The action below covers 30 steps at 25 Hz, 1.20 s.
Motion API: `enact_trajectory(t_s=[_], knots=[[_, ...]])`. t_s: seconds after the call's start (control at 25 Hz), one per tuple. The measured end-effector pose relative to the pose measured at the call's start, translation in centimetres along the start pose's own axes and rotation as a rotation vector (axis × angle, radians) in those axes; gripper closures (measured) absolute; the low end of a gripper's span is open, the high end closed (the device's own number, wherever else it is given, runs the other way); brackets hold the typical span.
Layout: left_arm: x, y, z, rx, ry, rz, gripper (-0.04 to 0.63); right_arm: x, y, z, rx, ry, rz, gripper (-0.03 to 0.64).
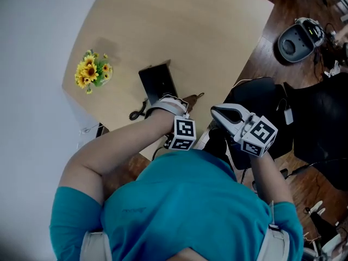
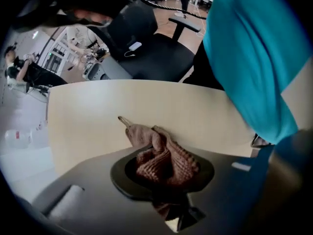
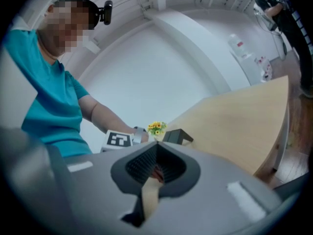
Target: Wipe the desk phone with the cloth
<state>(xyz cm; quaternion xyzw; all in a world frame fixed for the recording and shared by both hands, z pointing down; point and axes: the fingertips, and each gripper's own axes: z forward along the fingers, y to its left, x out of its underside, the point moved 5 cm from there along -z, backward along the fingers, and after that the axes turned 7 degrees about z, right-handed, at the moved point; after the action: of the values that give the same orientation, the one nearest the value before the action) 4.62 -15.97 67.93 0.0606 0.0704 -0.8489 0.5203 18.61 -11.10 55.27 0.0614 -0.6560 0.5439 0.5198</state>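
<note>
The black desk phone (image 1: 157, 82) stands on the beige table (image 1: 185, 31), its coiled cord (image 1: 138, 113) trailing to the near edge. Beside the phone's near right corner, my left gripper (image 1: 185, 101) is shut on a brown knitted cloth (image 1: 192, 98). In the left gripper view the bunched cloth (image 2: 162, 156) fills the jaws and pokes out ahead of them. My right gripper (image 1: 217, 112) hovers off the table's near edge, right of the left one, shut with nothing in it (image 3: 155, 166). From there the phone (image 3: 177, 136) shows just past the jaws.
A small vase of sunflowers (image 1: 92, 72) stands at the table's left edge. A black office chair (image 1: 256, 99) sits by the table's right side, and a round dark device (image 1: 296, 39) lies on the wooden floor beyond. A white wall is on the left.
</note>
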Motion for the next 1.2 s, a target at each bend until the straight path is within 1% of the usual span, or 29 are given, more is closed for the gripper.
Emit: enact_trajectory(t_s=[0.08, 0.16, 0.2, 0.24, 0.28, 0.4, 0.44, 0.52, 0.56, 0.64, 0.76, 0.84, 0.92, 1.0, 1.12, 1.2], knots=[[1.7, 2.5, -1.7, -0.016, -0.063, -0.104, 0.485, 0.1, -0.3, -0.2, 0.009, -0.003, 0.002, 0.614], [5.1, 7.4, -4.7, -0.054, -0.110, -0.230, 0.485, 0.3, -0.8, -0.5, 0.021, -0.006, 0.006, 0.614], [7.2, 10.2, -6.4, -0.078, -0.119, -0.283, 0.485, 0.4, -1.0, -0.6, 0.027, -0.007, 0.008, 0.614], [9.2, 12.5, -7.5, -0.083, -0.124, -0.329, 0.485, 0.5, -1.1, -0.7, 0.031, -0.009, 0.011, 0.614], [10.8, 14.0, -7.6, -0.057, -0.132, -0.372, 0.485, 0.6, -1.2, -0.8, 0.034, -0.010, 0.014, 0.614], [14.1, 15.2, -4.9, 0.139, -0.165, -0.514, 0.485, 0.7, -1.2, -1.1, 0.041, -0.015, 0.026, 0.614], [15.0, 15.7, -4.4, 0.188, -0.170, -0.571, 0.485, 0.6, -1.3, -1.2, 0.045, -0.016, 0.030, 0.614], [15.8, 16.7, -3.6, 0.285, -0.213, -0.700, 0.485, 0.7, -1.8, -1.6, 0.057, -0.019, 0.040, 0.614], [15.9, 17.1, -3.1, 0.317, -0.224, -0.747, 0.483, 0.7, -2.1, -1.8, 0.065, -0.020, 0.045, 0.614], [16.1, 18.0, -1.7, 0.335, -0.196, -0.789, 0.483, 1.0, -2.7, -2.1, 0.077, -0.019, 0.053, 0.614], [16.0, 18.6, 0.9, 0.314, -0.134, -0.786, 0.483, 1.2, -3.2, -2.5, 0.083, -0.016, 0.059, 0.614], [15.7, 18.8, 2.1, 0.280, -0.129, -0.777, 0.483, 1.4, -3.3, -2.9, 0.086, -0.016, 0.064, 0.614], [15.8, 18.8, 2.7, 0.241, -0.163, -0.800, 0.483, 1.5, -3.6, -3.2, 0.089, -0.016, 0.069, 0.614], [16.6, 18.8, 2.2, 0.223, -0.220, -0.847, 0.483, 1.4, -3.7, -3.3, 0.089, -0.014, 0.069, 0.614], [18.8, 19.2, -0.9, 0.218, -0.328, -0.886, 0.483, 1.1, -3.6, -2.9, 0.088, -0.005, 0.057, 0.614], [20.6, 18.9, -3.8, 0.240, -0.415, -0.918, 0.483, 1.0, -3.4, -2.4, 0.081, -0.001, 0.053, 0.614]])
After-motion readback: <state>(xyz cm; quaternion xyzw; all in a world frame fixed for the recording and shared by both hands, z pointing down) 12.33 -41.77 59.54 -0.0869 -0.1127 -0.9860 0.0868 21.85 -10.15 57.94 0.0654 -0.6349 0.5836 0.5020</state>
